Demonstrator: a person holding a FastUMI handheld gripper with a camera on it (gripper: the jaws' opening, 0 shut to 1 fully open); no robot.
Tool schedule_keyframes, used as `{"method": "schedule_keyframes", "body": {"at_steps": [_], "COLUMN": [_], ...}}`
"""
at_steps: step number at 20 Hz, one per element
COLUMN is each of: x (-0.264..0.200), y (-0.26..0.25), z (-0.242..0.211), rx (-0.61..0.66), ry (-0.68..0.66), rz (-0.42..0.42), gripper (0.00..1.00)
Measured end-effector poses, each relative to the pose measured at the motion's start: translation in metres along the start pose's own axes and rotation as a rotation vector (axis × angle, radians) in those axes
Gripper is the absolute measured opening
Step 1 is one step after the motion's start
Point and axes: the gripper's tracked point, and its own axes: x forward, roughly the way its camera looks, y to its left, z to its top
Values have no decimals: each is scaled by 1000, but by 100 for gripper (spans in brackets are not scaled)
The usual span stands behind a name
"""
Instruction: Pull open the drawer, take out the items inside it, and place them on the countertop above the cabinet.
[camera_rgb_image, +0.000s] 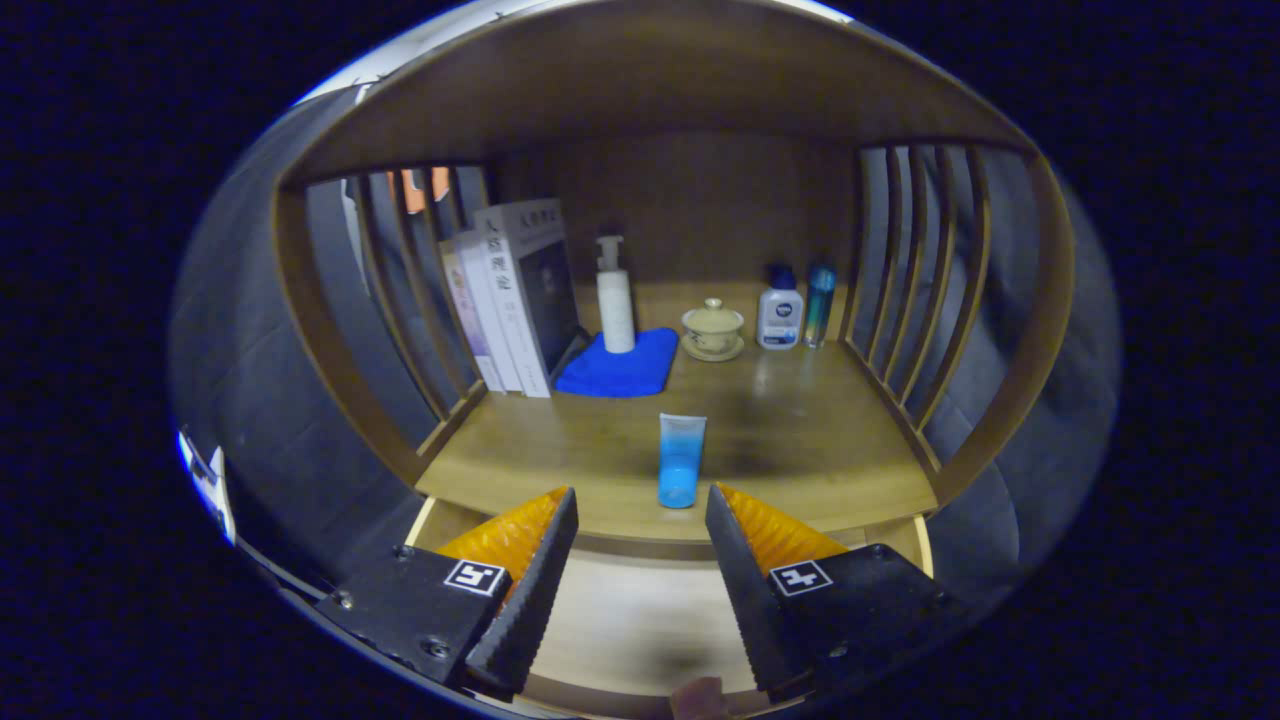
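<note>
A blue squeeze tube (681, 460) stands cap-down on the wooden countertop (800, 450), just ahead of my fingers. My gripper (640, 520) is open, with nothing between its fingers. It hangs over the pulled-out drawer (620, 620), whose pale wooden bottom shows bare beneath and between the fingers. A small brownish thing (700, 700) peeks in at the drawer's near end; what it is I cannot tell.
Farther back on the countertop stand several books (510, 295), a white pump bottle (614, 300) on a folded blue cloth (620, 368), a lidded ceramic cup (713, 330), a small white bottle (780, 312) and a slim teal bottle (819, 303). Slatted wooden sides (900, 300) close in both flanks.
</note>
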Motion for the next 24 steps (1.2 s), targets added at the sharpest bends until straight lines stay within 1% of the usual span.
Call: {"method": "schedule_keyframes", "body": {"at_steps": [4,5,7,11,16,18,21,24], "x": [-42,-52,-67,-90,-101,-108,-117,-123], "y": [18,18,24,20,19,18,14,15], "z": [-14,-20,-34,-65,-124,-139,-154,-179], "rx": [-45,-52,-62,-78,-86,-85,-116,-127], "ry": [-112,-139,-190,-294,-310,-344,-420,-442], "rz": [34,33,35,-7,-5,-5,-16,-21], "gripper": [82,84,100,100,100,100,100,100]}}
